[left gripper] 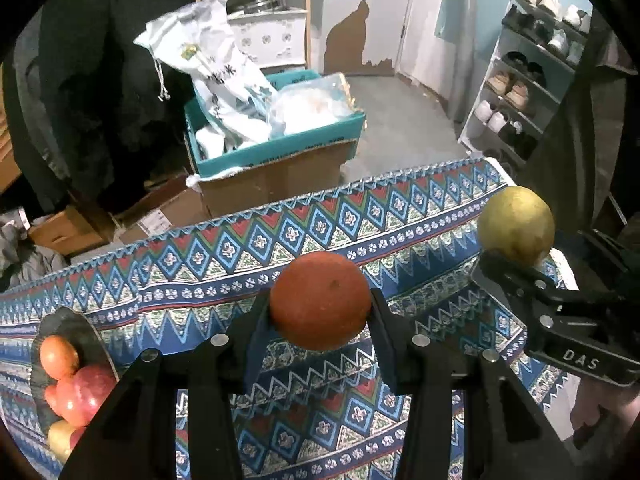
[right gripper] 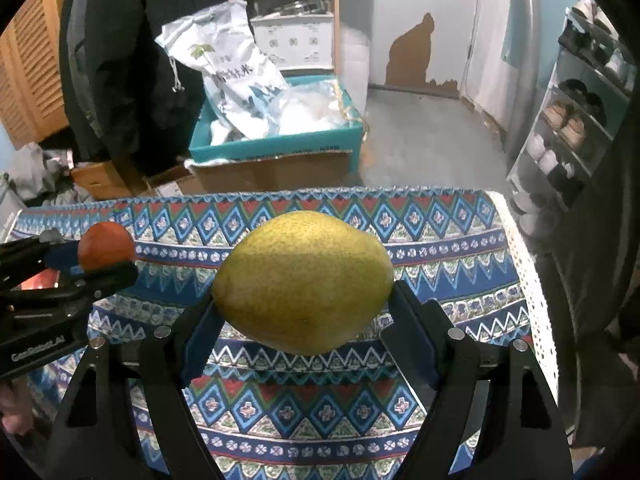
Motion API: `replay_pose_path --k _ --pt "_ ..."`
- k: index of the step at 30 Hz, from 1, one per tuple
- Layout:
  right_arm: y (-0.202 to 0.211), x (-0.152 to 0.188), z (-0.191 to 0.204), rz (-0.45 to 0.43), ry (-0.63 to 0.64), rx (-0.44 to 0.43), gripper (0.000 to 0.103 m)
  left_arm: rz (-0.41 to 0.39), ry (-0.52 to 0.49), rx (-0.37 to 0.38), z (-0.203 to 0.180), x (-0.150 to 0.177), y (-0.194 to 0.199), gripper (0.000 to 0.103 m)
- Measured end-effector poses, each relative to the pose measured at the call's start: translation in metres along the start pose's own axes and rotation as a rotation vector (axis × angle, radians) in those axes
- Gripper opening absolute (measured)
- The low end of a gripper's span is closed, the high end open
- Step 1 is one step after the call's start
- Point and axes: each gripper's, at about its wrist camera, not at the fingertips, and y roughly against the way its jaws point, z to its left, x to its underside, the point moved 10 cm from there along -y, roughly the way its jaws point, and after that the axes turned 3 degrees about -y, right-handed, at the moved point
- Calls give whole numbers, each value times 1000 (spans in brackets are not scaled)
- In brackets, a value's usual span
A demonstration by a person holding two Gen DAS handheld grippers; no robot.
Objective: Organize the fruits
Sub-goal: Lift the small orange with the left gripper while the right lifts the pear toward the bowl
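Only the left view shows the fruit plate (left gripper: 64, 320). Left gripper (left gripper: 320, 312) clamps an orange (left gripper: 320, 300); right gripper (right gripper: 304, 308) clamps a pear (right gripper: 303, 281), both raised above the tablecloth (right gripper: 304, 400).

The plate (left gripper: 60, 320) is cut off by the left wrist view's lower left edge; its fruit pile (left gripper: 72, 384) is partly hidden behind the left gripper's frame (count indeterminable). Print on the white bag (right gripper: 236, 76) is illegible.
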Motion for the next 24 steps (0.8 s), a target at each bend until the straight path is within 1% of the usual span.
replay_pose_path --k 12,24 --pt "42 -17 19 -77 25 -17 80 -70 18 -3 15 -2 52 47" --pt "74 -32 56 -140 65 -62 80 -132 48 -14 43 4 97 47"
